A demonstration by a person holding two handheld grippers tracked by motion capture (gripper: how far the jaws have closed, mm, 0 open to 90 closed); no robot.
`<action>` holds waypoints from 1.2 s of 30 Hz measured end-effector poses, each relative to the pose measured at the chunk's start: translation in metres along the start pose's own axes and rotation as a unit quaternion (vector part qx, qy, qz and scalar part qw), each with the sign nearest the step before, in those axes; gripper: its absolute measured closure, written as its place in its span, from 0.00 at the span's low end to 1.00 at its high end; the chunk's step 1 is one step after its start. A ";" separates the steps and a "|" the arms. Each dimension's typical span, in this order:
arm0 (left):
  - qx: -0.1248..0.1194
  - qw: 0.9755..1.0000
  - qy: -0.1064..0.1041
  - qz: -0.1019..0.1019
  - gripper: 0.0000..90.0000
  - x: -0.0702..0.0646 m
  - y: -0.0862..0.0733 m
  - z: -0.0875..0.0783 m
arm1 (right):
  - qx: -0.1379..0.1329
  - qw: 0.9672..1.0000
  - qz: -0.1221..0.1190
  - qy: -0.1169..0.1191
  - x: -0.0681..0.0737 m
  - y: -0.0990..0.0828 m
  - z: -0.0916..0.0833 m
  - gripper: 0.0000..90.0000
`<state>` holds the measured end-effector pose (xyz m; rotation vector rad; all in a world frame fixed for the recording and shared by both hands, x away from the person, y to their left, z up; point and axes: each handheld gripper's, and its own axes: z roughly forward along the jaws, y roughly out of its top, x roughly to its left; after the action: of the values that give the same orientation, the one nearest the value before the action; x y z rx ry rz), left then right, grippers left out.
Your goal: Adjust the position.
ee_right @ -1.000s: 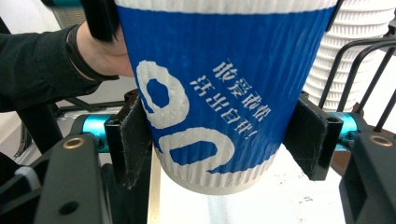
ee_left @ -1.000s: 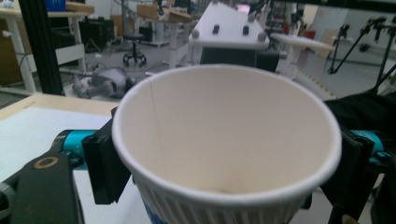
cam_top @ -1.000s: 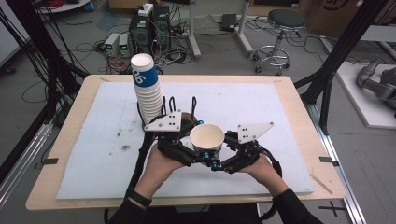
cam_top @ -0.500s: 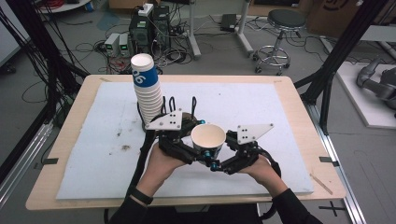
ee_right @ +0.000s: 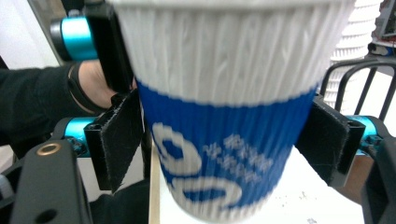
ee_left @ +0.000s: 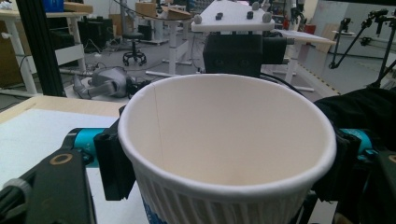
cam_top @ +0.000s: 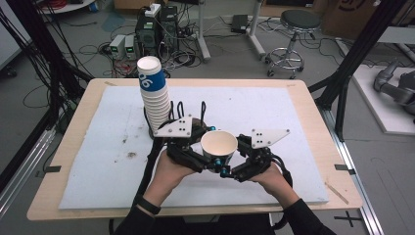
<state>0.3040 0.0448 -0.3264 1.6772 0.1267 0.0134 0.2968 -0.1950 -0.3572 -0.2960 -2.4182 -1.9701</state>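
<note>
Where: above the near middle of the surface point(cam_top: 274, 105), we hold a single paper cup point(cam_top: 219, 145) between both tools, upright, mouth up, off the white mat.
Cup: ribbed white top, blue band with white print; in the left gripper view its rim sits close to the lens.
Left gripper point(cam_top: 195, 159): we have just been closing its fingers point(ee_left: 114, 158), and they are clamped on the cup's wall below the rim, one pad on each side.
Right gripper point(cam_top: 234, 171): we have just been opening its fingers point(ee_right: 114, 140); in the right gripper view they flank the blue band, and a thin gap seems to show at the pads, so we judge them apart and no longer pressing.
Key relation: the cup's long axis stands vertical, and it lies straight ahead of both sets of fingers, which face each other across it; the left hand is the one carrying it.
Stack: the tall column of nested cups point(cam_top: 154, 98) stands behind and to the left, nearer our left hand, well apart from the held cup.
Step, as we judge it: a handover from right to left, almost done.
Next: we would draw the right fingers straight back, clear of the wall.
</note>
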 end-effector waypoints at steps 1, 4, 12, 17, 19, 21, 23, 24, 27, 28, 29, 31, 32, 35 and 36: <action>-0.001 1.000 -0.003 0.000 0.27 0.000 0.000 0.001 | -0.001 1.000 0.001 0.000 0.000 0.000 0.000 0.23; -0.001 1.000 -0.006 0.001 0.27 0.000 0.000 0.003 | -0.005 1.000 0.001 0.001 -0.001 0.000 0.000 0.29; -0.007 1.000 0.000 -0.005 0.21 0.000 0.000 0.003 | -0.007 1.000 0.002 0.004 -0.001 0.000 -0.001 0.29; -0.001 1.000 0.003 0.000 0.12 -0.002 0.003 -0.001 | 0.000 1.000 -0.003 0.001 -0.001 0.000 -0.001 0.29; 0.001 1.000 0.003 0.000 0.11 -0.003 0.004 -0.005 | -0.002 1.000 -0.004 0.000 -0.002 0.000 -0.002 0.29; 0.008 1.000 0.007 0.002 0.11 -0.004 0.004 -0.009 | -0.003 1.000 -0.005 -0.002 -0.002 0.001 -0.004 0.29; 0.009 1.000 0.014 0.003 0.11 -0.005 0.003 -0.014 | -0.003 1.000 -0.005 -0.004 -0.002 0.001 -0.004 0.29; 0.009 1.000 0.014 0.003 0.11 -0.006 0.001 -0.017 | -0.006 1.000 -0.005 -0.004 -0.003 0.001 -0.005 0.29; 0.008 1.000 0.022 0.000 0.11 -0.007 -0.004 -0.023 | -0.013 1.000 -0.003 -0.008 -0.004 0.002 -0.008 0.29; 0.008 1.000 0.023 -0.001 0.11 -0.007 -0.006 -0.025 | -0.016 1.000 -0.003 -0.010 -0.004 0.002 -0.009 0.29; 0.009 1.000 0.025 -0.003 0.11 -0.007 -0.008 -0.027 | -0.016 1.000 -0.003 -0.010 -0.004 0.002 -0.009 0.29; 0.011 0.999 0.030 -0.006 0.11 -0.006 -0.013 -0.028 | -0.020 1.000 -0.001 -0.011 -0.005 0.003 -0.011 0.29; 0.016 0.999 0.031 -0.006 0.11 -0.006 -0.014 -0.028 | -0.023 1.000 0.000 -0.012 -0.005 0.003 -0.011 0.29; 0.017 0.999 0.031 -0.006 0.11 -0.006 -0.021 -0.029 | -0.025 1.000 0.000 -0.013 -0.005 0.003 -0.013 0.29; 0.020 0.999 0.031 -0.005 0.11 -0.005 -0.023 -0.028 | -0.027 1.000 0.001 -0.014 -0.004 0.003 -0.013 0.29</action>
<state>0.2947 0.0748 -0.3453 1.7160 0.1844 0.0556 0.3001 -0.2078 -0.3516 -0.3287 -2.3848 -2.0462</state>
